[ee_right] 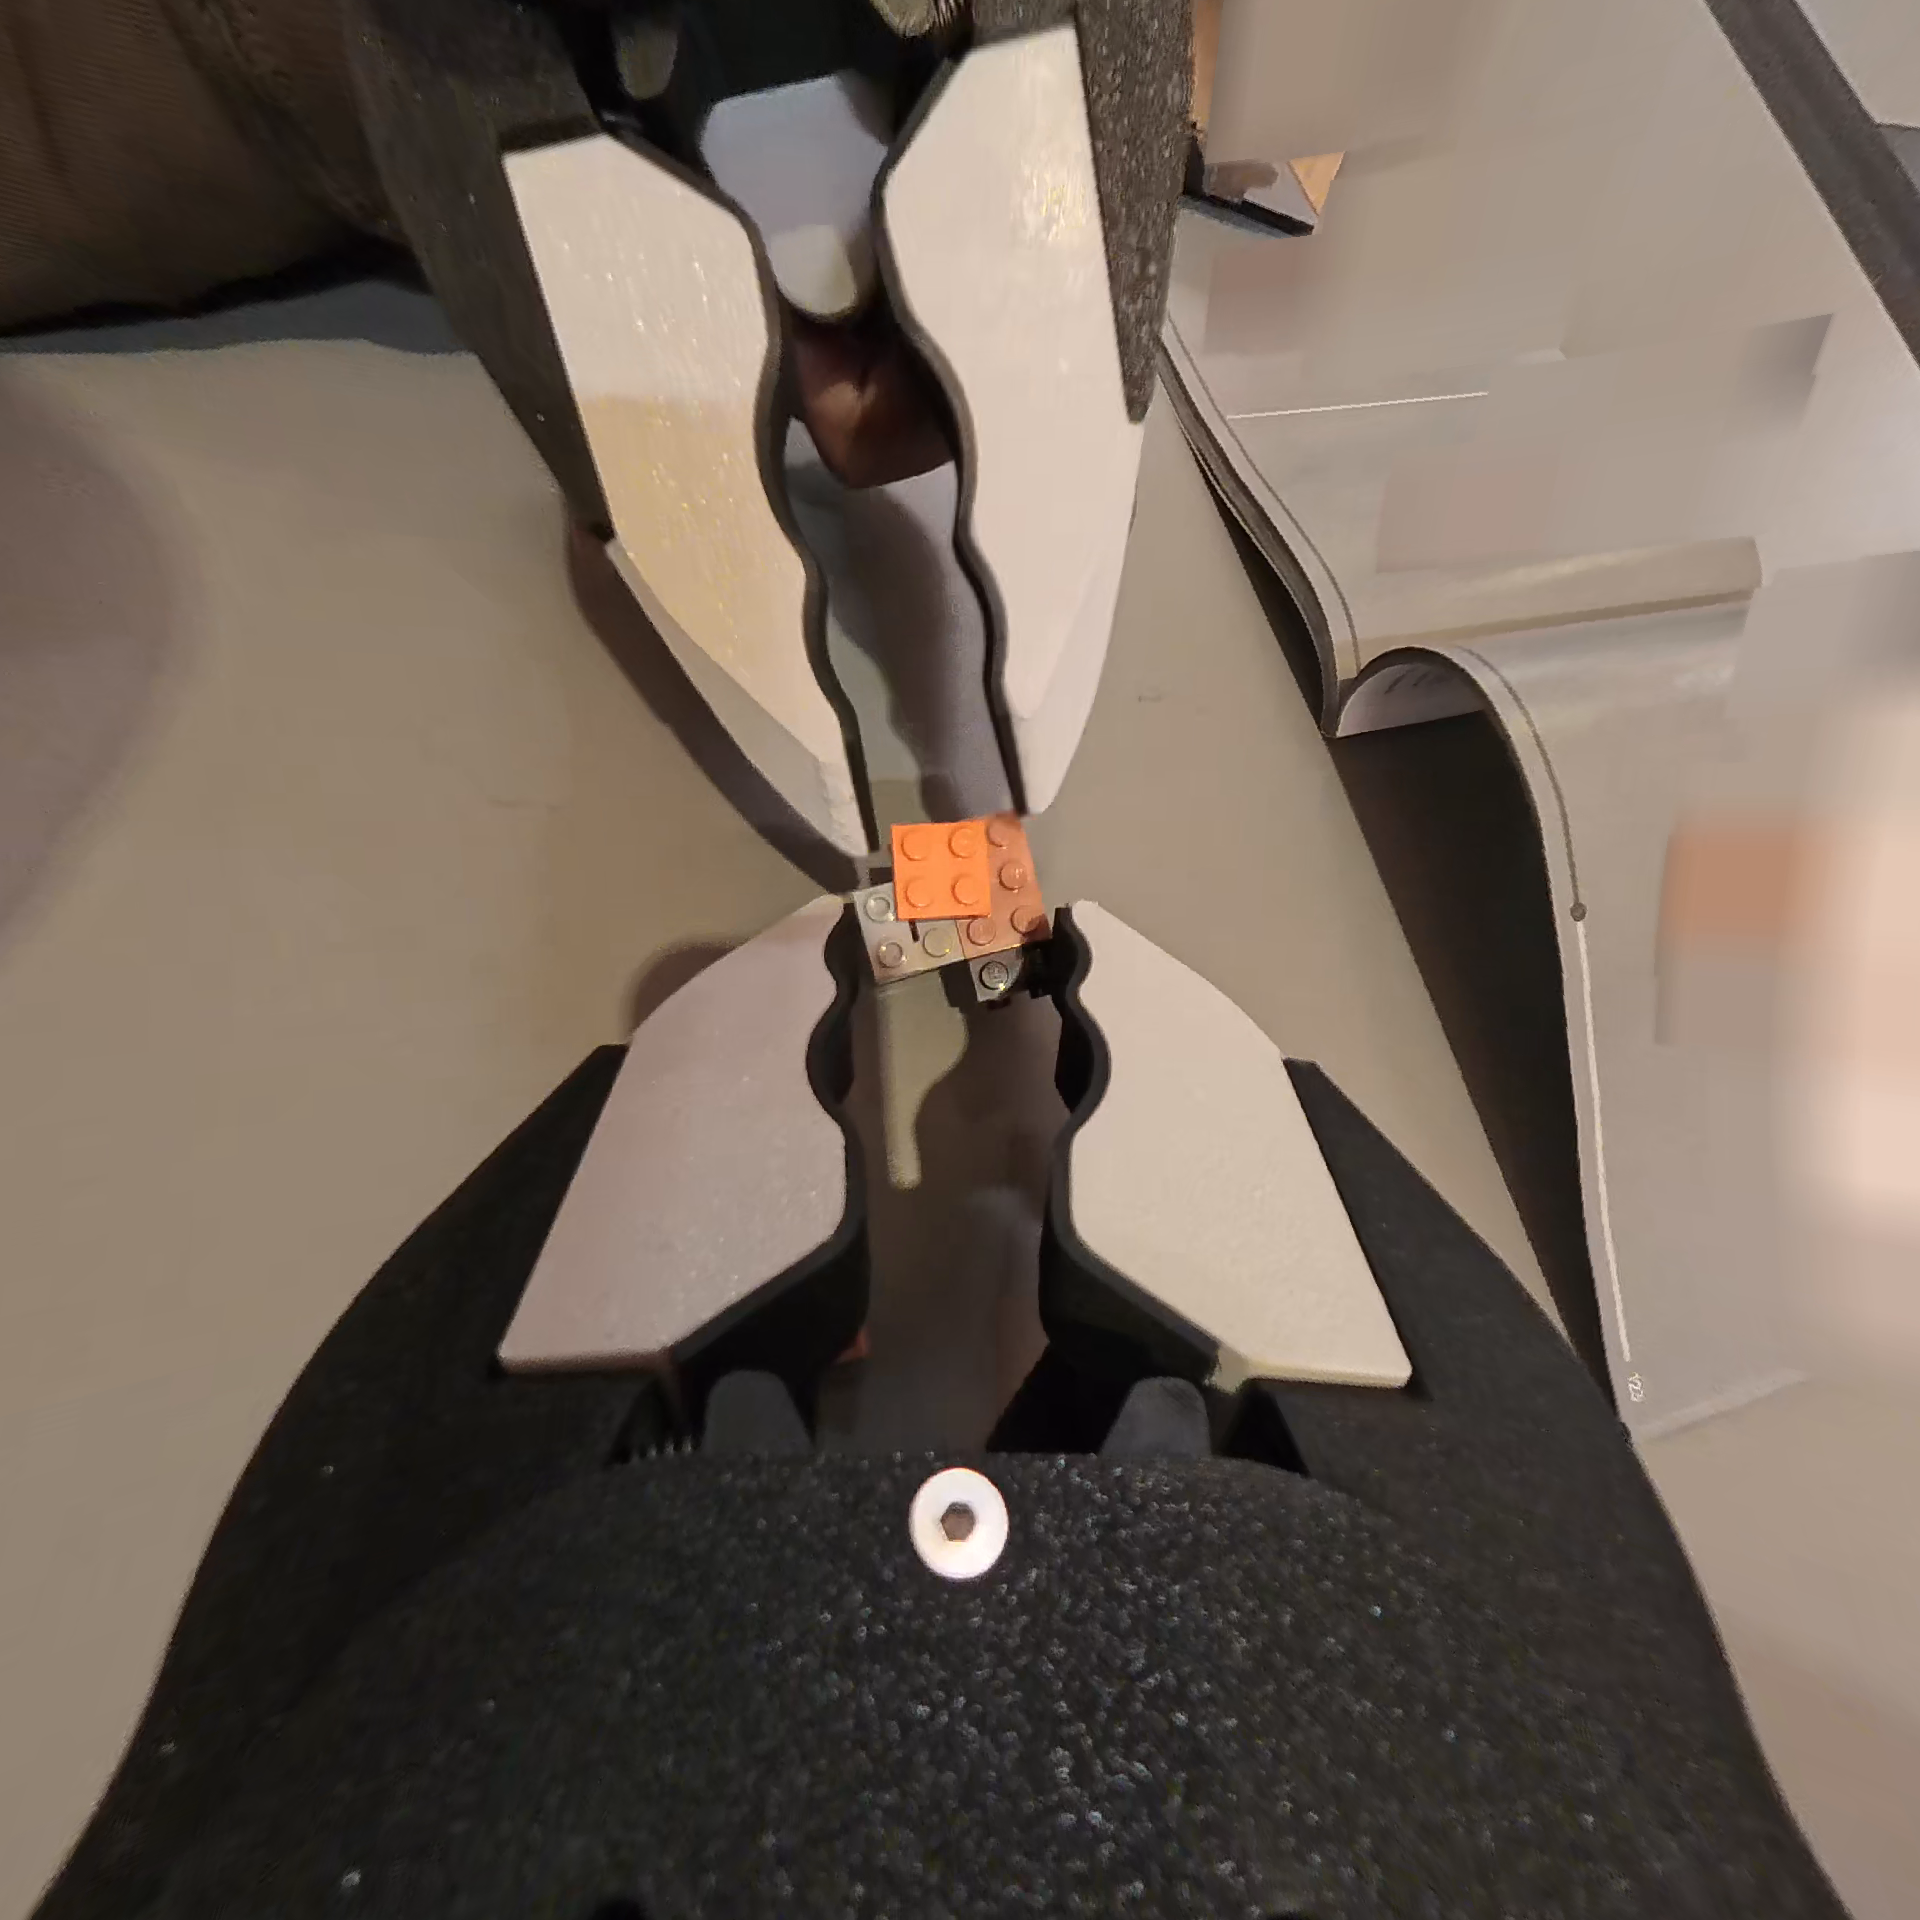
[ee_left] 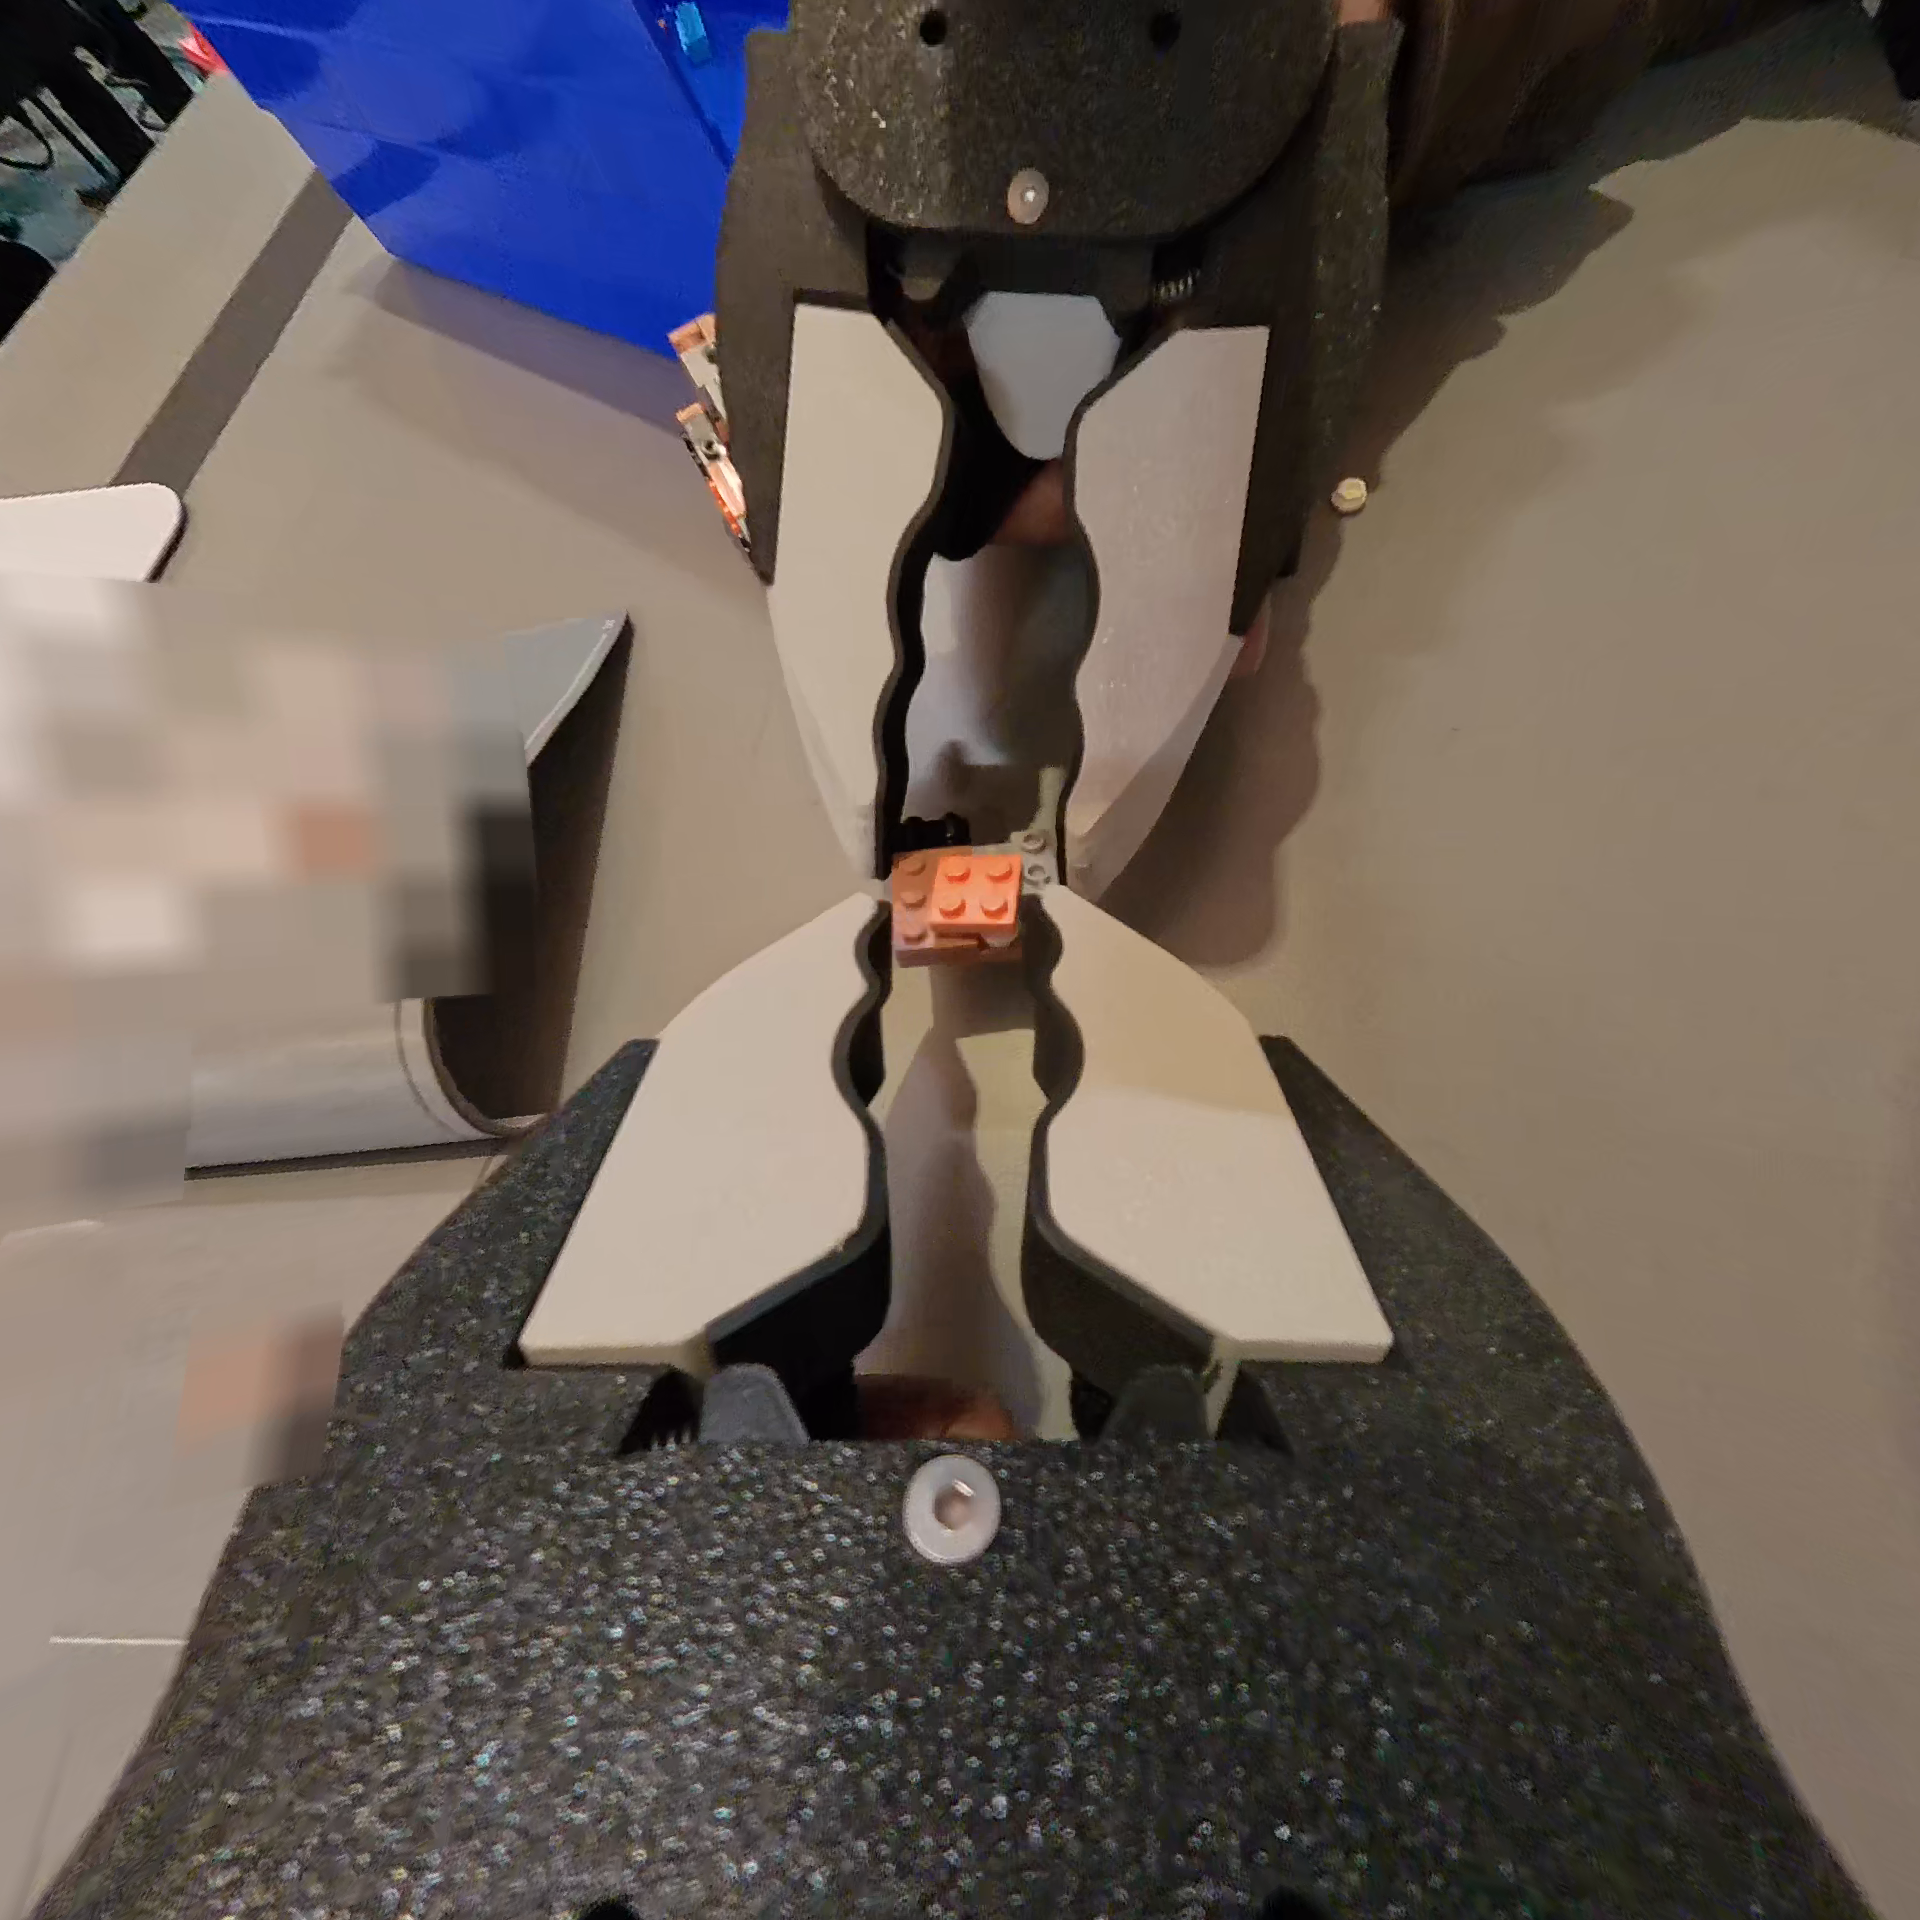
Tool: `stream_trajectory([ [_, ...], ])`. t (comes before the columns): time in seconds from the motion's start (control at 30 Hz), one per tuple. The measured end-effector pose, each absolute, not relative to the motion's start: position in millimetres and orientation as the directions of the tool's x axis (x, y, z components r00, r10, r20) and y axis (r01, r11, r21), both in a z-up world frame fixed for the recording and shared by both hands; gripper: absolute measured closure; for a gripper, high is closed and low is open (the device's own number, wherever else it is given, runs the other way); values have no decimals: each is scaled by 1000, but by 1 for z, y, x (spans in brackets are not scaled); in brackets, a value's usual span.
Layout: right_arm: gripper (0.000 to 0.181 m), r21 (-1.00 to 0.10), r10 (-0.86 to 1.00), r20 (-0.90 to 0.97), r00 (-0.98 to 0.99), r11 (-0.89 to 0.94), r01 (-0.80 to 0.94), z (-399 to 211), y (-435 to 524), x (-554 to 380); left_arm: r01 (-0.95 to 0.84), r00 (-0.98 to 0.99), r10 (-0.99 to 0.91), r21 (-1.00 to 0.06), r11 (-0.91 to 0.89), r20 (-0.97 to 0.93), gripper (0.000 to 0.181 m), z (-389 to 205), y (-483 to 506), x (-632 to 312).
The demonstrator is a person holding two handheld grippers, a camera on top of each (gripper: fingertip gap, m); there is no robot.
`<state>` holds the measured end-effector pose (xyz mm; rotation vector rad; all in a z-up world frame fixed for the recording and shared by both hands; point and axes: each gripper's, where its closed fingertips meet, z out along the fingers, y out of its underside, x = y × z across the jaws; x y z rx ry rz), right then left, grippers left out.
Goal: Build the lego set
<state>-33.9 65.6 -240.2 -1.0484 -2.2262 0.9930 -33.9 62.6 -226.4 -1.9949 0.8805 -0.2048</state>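
Left wrist view: a small lego assembly sits at the centre of the frame, a bright orange plate stacked on darker reddish-brown and grey plates, with a thin grey piece rising from its upper right corner. The left gripper reaches up from the bottom of the frame, its two pale fingers narrowed onto the sides of the assembly. The right gripper comes down from the top, tips meeting the same cluster from the far side, so the assembly is pinched between the two tools above the grey table.

In the right wrist view the layout mirrors: the lego assembly is at centre, the right gripper closes on its grey and black lower edge from below, and the left gripper touches the orange plate from above.

An open instruction booklet lies along the right side of that frame, its pages curling; most of the page is blurred, and a small page number near the lower right is too small to read reliably. In the left wrist view a blue box stands at upper left, with more orange and grey lego pieces just beside the right gripper's dark body, partly hidden by it. A small tan round piece lies at the right.
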Motion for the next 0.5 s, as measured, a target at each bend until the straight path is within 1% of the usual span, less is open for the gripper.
stream_trajectory([
  [0.07, 146, -776, 799, 99, -593, 435, 457, -239, 66, -33, -511, 729, -646, -807, -295, -226, 152, -222, 63, -37],
  [0.13, 146, -774, 795, 67, -603, 423, 471, -237, 66, -31, -593, 693, -632, -772, -227, -347, 148, -219, 64, -42],
  [0.2, 146, -769, 790, 43, -612, 417, 484, -235, 67, -29, -739, 576, -618, -663, -115, -535, 144, -221, 62, -44],
  [0.27, 146, -760, 781, 32, -624, 424, 493, -234, 68, -26, -840, 444, -590, -543, -12, -674, 142, -222, 60, -40],
  [0.37, 146, -748, 776, 39, -630, 440, 496, -233, 70, -24, -893, 356, -541, -448, 43, -762, 135, -221, 63, -35],
  [0.47, 146, -741, 770, 43, -637, 452, 497, -231, 70, -23, -944, 273, -492, -330, 29, -826, 131, -224, 69, -43],
  [0.5, 146, -739, 767, 40, -641, 455, 498, -230, 69, -22, -952, 250, -481, -305, 37, -840, 131, -225, 71, -43],
])
